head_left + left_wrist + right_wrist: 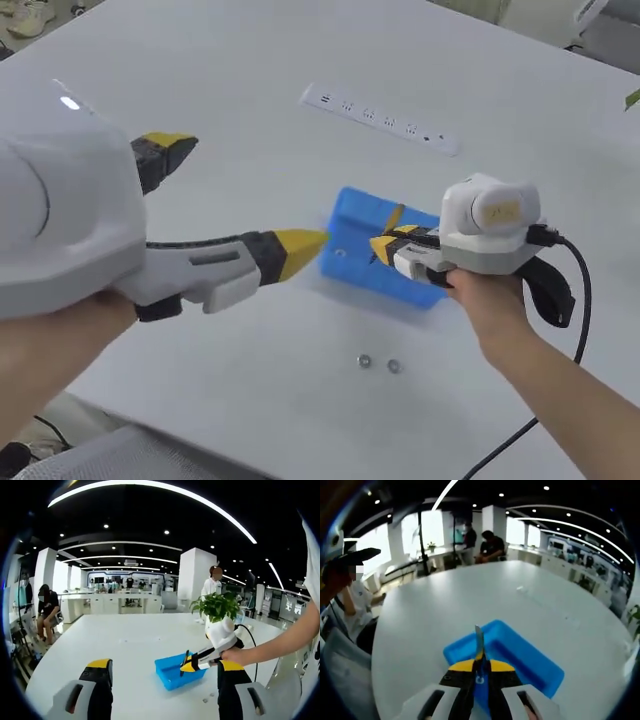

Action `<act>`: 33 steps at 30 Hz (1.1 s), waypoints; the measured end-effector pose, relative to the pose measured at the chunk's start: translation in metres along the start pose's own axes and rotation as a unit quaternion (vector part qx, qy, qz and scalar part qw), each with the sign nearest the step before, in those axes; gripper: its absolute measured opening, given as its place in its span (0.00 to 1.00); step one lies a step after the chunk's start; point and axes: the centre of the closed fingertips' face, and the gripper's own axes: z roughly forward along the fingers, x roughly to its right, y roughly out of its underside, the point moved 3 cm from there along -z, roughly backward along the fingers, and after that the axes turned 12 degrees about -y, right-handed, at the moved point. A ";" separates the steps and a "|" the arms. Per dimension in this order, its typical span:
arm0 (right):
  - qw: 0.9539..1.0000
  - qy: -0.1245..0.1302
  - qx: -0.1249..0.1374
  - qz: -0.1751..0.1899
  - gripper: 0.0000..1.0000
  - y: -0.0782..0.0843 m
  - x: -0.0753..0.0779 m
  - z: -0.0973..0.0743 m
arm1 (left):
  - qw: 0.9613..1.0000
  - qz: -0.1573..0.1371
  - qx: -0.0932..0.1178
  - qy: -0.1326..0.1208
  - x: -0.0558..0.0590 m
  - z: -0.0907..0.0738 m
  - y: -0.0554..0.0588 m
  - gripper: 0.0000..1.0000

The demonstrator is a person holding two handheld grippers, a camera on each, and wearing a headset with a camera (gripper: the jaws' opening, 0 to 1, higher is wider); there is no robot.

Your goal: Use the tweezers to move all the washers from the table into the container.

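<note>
The right gripper (382,246) had its fingers pressed together on the tweezers (478,641), whose thin tip pointed out over the blue container (352,212). The container sat on the white worktop (250,60); I could not tell whether anything lay inside it. Two washers (364,360) lay side by side on the worktop, near the container's front edge but apart from it. The left gripper (250,195) hung off to one side, fingers spread wide, holding nothing. A white power strip (380,117) lay beyond the container.
</note>
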 end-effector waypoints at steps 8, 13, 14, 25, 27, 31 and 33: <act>1.000 0.005 0.027 -0.013 0.05 -0.013 -0.017 -0.023 | 0.999 0.019 -0.031 0.009 0.007 -0.003 0.011 0.99; 0.999 0.006 0.044 -0.018 0.05 -0.017 -0.033 -0.037 | 0.999 0.036 -0.036 0.010 0.009 -0.007 0.012 0.99; 0.999 0.007 0.048 -0.019 0.05 -0.018 -0.036 -0.040 | 0.998 0.034 -0.042 0.014 0.010 -0.007 0.014 0.99; 0.999 -0.009 0.040 -0.005 0.05 0.011 -0.069 -0.049 | 0.996 0.042 -0.070 0.019 0.015 -0.018 0.024 0.99; 0.999 -0.012 0.039 0.001 0.05 0.016 -0.073 -0.049 | 0.996 0.048 -0.070 0.018 0.016 -0.020 0.025 0.99; 0.999 -0.013 0.034 0.008 0.05 0.024 -0.077 -0.048 | 0.995 0.058 -0.078 0.014 0.018 -0.023 0.031 0.99; 0.999 -0.015 0.032 0.014 0.05 0.029 -0.079 -0.047 | 0.995 0.057 -0.086 0.013 0.018 -0.024 0.034 0.99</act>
